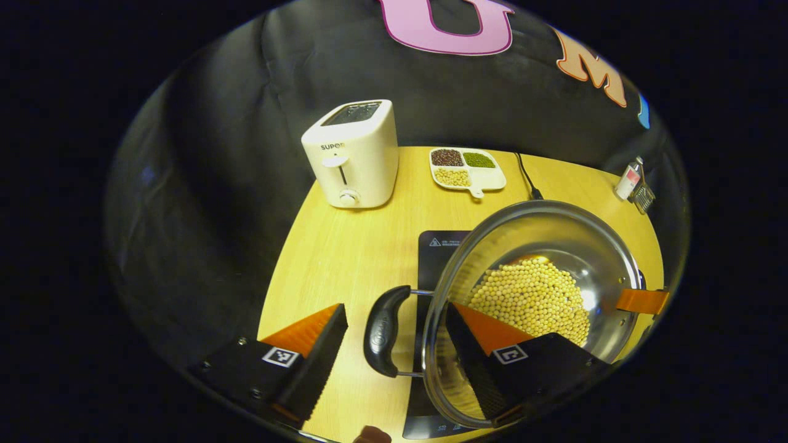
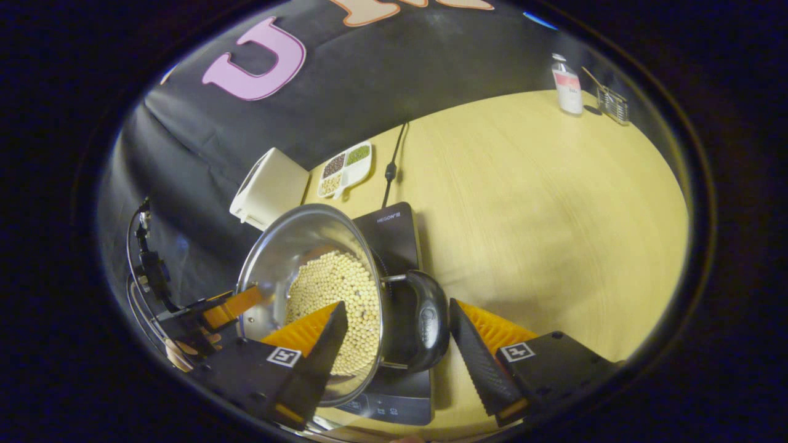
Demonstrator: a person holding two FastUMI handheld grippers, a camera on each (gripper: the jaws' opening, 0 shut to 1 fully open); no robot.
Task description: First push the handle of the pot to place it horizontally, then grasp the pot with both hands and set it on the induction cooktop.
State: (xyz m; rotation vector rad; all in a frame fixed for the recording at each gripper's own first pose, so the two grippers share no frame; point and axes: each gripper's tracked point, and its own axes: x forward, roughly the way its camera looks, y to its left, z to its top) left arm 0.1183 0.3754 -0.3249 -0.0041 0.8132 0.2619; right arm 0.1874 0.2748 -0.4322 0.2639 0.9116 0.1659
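Pot (image 1: pixel 542 283) sits on the cooktop (image 1: pixel 438 246), full of pale beans (a big heap). My left hand-held gripper (image 1: pixel 394 344) is open, its fingers set either side of the left handle (image 1: pixel 385 329), one finger inside the rim, neither pressing. My right hand-held gripper (image 2: pixel 397 341) is also open, straddling the right handle (image 2: pixel 428 320) the same way. Farther off on the surface (image 2: pixel 523 203) stand a toaster (image 1: pixel 354 154) and a divided dish (image 1: pixel 466 167), with a bottle (image 2: pixel 567 86) at the back.
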